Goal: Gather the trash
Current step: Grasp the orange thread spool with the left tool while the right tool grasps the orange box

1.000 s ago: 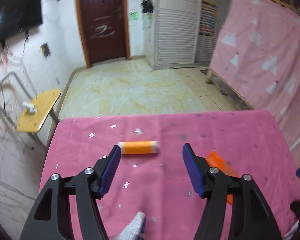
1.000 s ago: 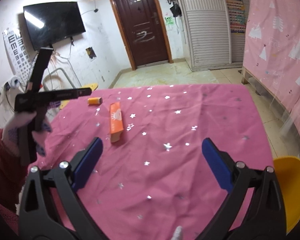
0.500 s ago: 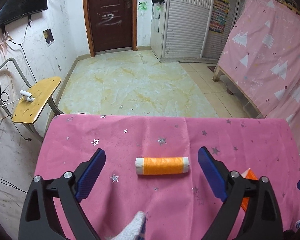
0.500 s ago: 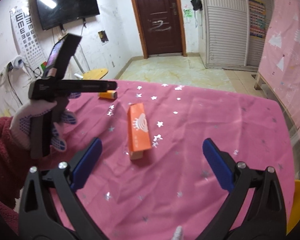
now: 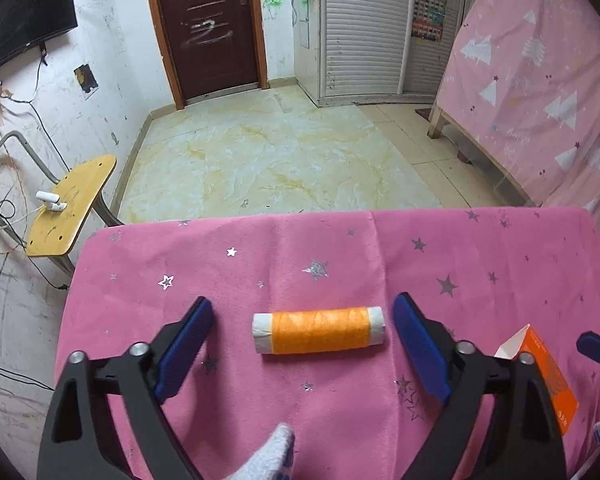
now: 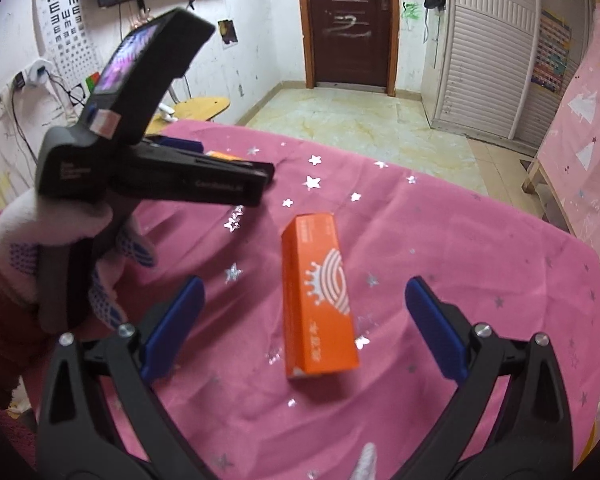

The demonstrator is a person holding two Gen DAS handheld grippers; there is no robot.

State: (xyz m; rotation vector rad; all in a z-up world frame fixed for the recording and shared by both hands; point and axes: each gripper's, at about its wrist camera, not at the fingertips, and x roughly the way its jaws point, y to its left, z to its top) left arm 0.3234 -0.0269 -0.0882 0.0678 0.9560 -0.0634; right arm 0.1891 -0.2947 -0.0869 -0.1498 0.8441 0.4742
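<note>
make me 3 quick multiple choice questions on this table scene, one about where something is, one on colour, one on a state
1. Where does the thread spool lie?
A. between the left gripper's fingers
B. on the yellow chair
C. on top of the carton

2. What colour is the carton?
A. green
B. orange
C. white

3. How is the carton resting?
A. standing upright
B. lying flat on the pink tablecloth
C. lifted by the right gripper

Answers: 1 A, the spool sits on the cloth between the blue pads, untouched while the jaws are closing. 2 B, its faces are orange with a white logo. 3 B, its long side lies on the cloth, with both pads clear of it.
</note>
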